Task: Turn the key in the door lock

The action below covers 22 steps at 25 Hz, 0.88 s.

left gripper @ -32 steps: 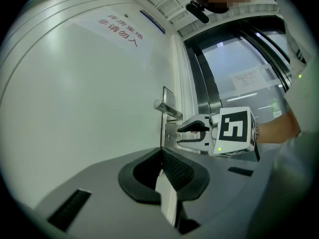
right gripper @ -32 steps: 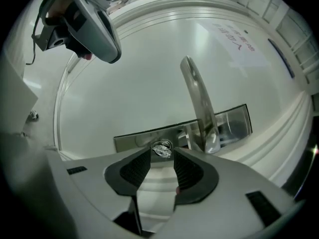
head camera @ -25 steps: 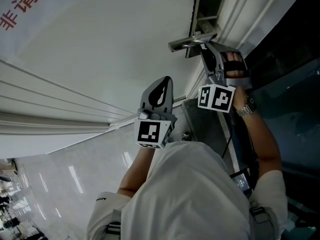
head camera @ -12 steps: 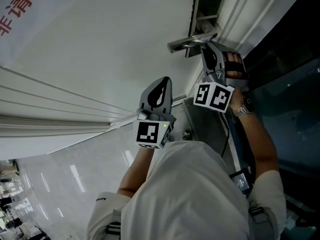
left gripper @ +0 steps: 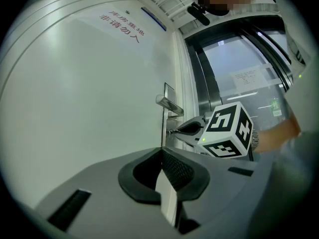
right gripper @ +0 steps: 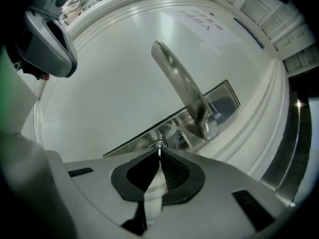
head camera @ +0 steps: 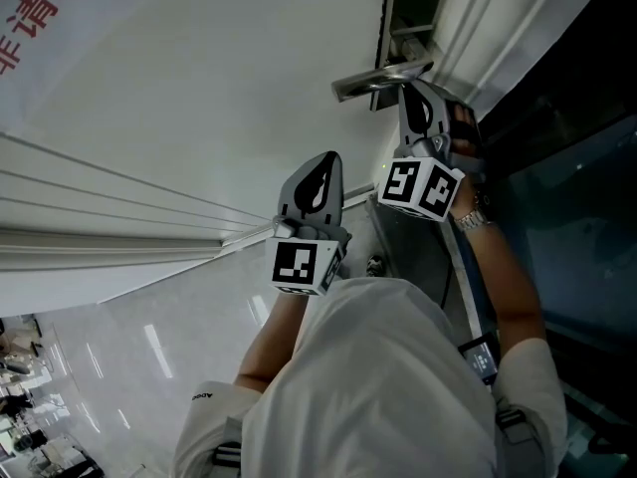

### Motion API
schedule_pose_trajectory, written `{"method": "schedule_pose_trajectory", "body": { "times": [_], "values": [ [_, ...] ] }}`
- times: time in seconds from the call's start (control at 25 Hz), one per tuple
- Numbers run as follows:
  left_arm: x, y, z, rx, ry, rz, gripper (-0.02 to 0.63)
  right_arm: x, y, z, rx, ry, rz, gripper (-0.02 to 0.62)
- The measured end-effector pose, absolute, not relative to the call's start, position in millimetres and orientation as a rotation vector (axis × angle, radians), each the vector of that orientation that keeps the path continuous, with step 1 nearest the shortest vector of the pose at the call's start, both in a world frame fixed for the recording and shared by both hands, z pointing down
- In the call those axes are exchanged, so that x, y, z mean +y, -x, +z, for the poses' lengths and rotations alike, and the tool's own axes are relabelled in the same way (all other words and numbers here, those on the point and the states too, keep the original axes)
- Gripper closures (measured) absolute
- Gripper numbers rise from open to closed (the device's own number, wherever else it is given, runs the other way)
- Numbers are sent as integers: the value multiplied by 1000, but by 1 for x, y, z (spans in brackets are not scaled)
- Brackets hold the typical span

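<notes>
Handle (right gripper: 182, 88) juts just beside key (right gripper: 159, 145); right gripper (right gripper: 159, 154) fingers closing on it; left gripper (left gripper: 162, 152) fingers pressed together.

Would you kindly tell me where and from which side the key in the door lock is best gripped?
Grip the key by its thin head, which sticks out of the lock plate below the lever handle. Come straight on, along the shaft, with a pad on each flat face, probably best for turning. The right gripper has its jaws closing on it that way.
</notes>
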<state>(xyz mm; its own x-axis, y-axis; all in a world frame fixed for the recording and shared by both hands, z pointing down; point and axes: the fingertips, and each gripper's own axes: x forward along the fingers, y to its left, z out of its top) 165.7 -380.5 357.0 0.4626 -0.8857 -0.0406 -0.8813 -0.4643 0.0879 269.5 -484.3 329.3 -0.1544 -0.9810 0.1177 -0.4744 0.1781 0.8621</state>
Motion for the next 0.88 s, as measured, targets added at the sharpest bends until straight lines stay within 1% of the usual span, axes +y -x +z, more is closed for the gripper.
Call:
{"method": "schedule_pose_trajectory", "body": {
  "times": [0.4,0.88],
  "values": [
    [-379,-166,356,-1606,-2639,-109,597,-486,-270,326,-1938,-1497,-683,583],
    [-378,-164,357,-1629,-2626,-99,597,-488,-275,323,-2338,-1675,-84,584]
  ]
}}
